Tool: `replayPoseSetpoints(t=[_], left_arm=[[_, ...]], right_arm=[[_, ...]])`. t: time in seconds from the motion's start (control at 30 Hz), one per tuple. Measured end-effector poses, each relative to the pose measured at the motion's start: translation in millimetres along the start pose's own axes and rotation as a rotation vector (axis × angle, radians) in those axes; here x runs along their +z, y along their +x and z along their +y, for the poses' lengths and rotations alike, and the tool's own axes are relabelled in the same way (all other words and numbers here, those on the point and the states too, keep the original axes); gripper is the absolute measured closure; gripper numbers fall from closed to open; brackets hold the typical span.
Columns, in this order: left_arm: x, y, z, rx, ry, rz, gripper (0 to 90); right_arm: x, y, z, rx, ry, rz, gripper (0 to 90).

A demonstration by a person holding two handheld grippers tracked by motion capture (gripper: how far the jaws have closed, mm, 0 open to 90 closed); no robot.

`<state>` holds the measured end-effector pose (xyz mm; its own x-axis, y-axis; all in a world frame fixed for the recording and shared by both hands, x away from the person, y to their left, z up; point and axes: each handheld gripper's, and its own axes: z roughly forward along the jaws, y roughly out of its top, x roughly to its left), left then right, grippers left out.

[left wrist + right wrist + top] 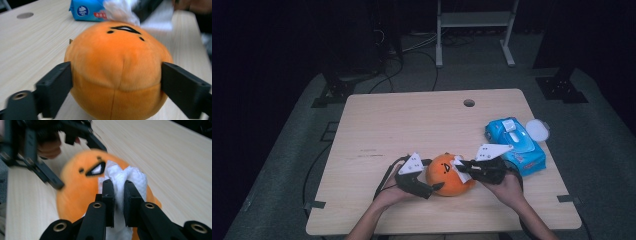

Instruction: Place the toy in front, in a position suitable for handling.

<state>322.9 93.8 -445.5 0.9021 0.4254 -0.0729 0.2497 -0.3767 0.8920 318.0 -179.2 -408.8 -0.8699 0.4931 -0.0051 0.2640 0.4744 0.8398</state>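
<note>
The orange plush toy (450, 175) sits at the desk's (412, 125) near edge, flanked by the spread left tongs (117, 82), while the right tongs (117, 192) pinch a white wet wipe (125, 178) against its face; wiping looks underway, so next sweep the wipe gently across the plush.

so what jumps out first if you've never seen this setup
The round orange plush toy with a little black face, sitting at the near edge of the table. The right gripper presses a white wipe against it while the left gripper brackets its sides. A blue wipes pack lies to the right.
</note>
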Motion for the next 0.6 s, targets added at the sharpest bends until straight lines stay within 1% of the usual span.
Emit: replayPoseSetpoints(t=[0.03, 0.07, 0.1, 0.17, 0.2, 0.23, 0.27, 0.3, 0.33, 0.37, 0.4, 0.43, 0.47, 0.5, 0.53, 0.57, 0.6], left_arm=[[2.1, 2.2, 0.2, -0.047, 0.016, -0.003, 9.9], [4.1, 2.7, -0.2, -0.062, 0.026, -0.012, 8.8], [4.7, 1.7, -0.6, -0.046, 0.027, -0.01, 9.4], [4.7, -1.2, 0.6, -0.02, 0.021, -0.006, 14.5], [4.0, -3.8, 2.1, 0.011, 0.02, 0.0, 17.7], [4.0, -7.4, 3.8, 0.061, 0.025, 0.004, 20.1], [4.3, -11.3, 5.5, 0.111, 0.037, 0.007, 21.8], [4.4, -14.0, 6.3, 0.145, 0.044, 0.008, 22.9], [4.5, -17.2, 6.7, 0.185, 0.048, 0.006, 23.5], [4.5, -18.6, 6.7, 0.207, 0.05, 0.003, 23.6], [4.5, -18.8, 6.5, 0.211, 0.051, 0.0, 23.6], [4.6, -17.6, 6.4, 0.2, 0.051, -0.001, 23.5], [4.8, -15.6, 6.3, 0.172, 0.049, -0.005, 22.3], [5.2, -13.6, 6.5, 0.126, 0.041, -0.013, 19.1], [5.0, -11.6, 7.2, 0.098, 0.041, -0.023, 15.7], [5.4, -10.2, 8.7, 0.037, 0.031, -0.04, 12.1], [5.6, -9.7, 10.1, -0.009, 0.018, -0.052, 10.6]], right_arm=[[0.3, -0.9, -3.1, 0.007, 0.001, 0.0, 80.4], [0.1, 0.6, -4.2, 0.013, 0.003, 0.007, 80.4], [0.3, 3.6, -3.2, 0.011, 0.001, 0.022, 80.4], [0.8, 13.2, 2.0, -0.013, -0.007, 0.044, 80.4], [1.6, 17.4, 5.2, -0.014, -0.021, 0.077, 80.4], [3.1, 21.4, 8.9, -0.017, -0.038, 0.116, 80.4], [4.8, 25.8, 13.3, -0.038, -0.037, 0.126, 80.5], [5.8, 29.6, 17.5, -0.06, -0.035, 0.118, 80.6], [5.8, 30.5, 20.2, -0.072, -0.037, 0.109, 80.6], [4.5, 28.9, 23.1, -0.076, -0.039, 0.089, 80.5], [3.0, 25.0, 23.5, -0.078, -0.041, 0.064, 80.6], [1.8, 19.5, 22.0, -0.069, -0.036, 0.04, 80.6], [1.1, 13.0, 18.5, -0.057, -0.024, 0.014, 80.6], [1.0, 6.0, 13.1, -0.038, -0.015, 0.003, 80.5], [1.4, 0.0, 7.0, -0.004, -0.014, 0.014, 80.6], [1.7, -3.1, 3.0, 0.017, -0.016, 0.022, 80.6], [1.3, -4.7, -1.0, 0.037, -0.018, 0.029, 80.7]])
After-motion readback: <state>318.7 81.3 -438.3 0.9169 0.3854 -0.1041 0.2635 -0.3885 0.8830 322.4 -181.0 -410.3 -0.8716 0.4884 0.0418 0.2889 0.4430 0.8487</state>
